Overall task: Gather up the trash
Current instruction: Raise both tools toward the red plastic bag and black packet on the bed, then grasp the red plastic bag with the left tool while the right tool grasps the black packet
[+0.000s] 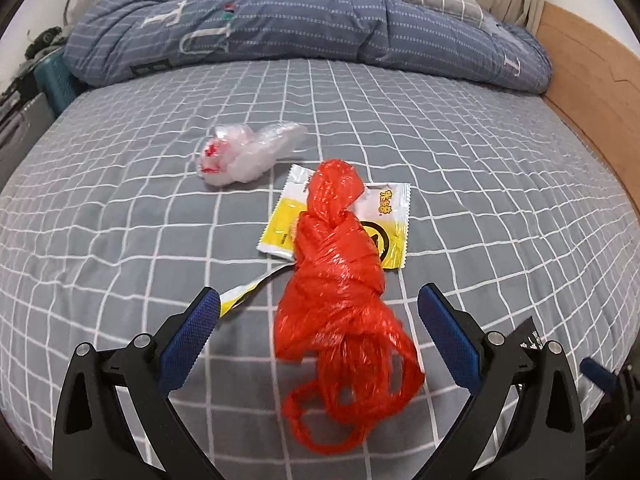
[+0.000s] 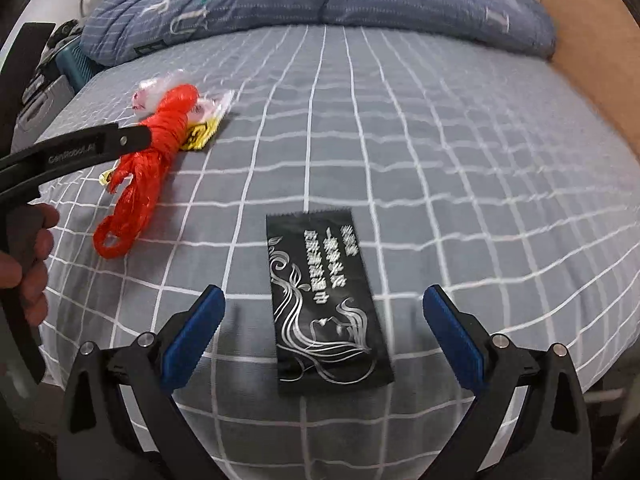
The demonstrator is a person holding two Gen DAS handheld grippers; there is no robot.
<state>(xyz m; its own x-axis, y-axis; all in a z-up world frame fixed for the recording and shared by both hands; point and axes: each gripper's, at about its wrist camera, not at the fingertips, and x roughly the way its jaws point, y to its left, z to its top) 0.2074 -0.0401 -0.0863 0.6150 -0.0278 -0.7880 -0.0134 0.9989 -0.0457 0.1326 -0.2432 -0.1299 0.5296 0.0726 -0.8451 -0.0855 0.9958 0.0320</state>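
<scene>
A twisted red plastic bag lies on the grey checked bed, between the open fingers of my left gripper. Under its far end lies a yellow and white wrapper. A crumpled clear plastic bag lies beyond, to the left. A thin yellow strip lies by the left finger. In the right wrist view a black sachet with silver print lies flat between the open fingers of my right gripper. The red bag and the left gripper's arm show at the left there.
A rolled blue quilt lies across the far end of the bed. A wooden bed frame runs along the right. A teal crate and clutter stand off the bed's left side. The bed's near edge is close below both grippers.
</scene>
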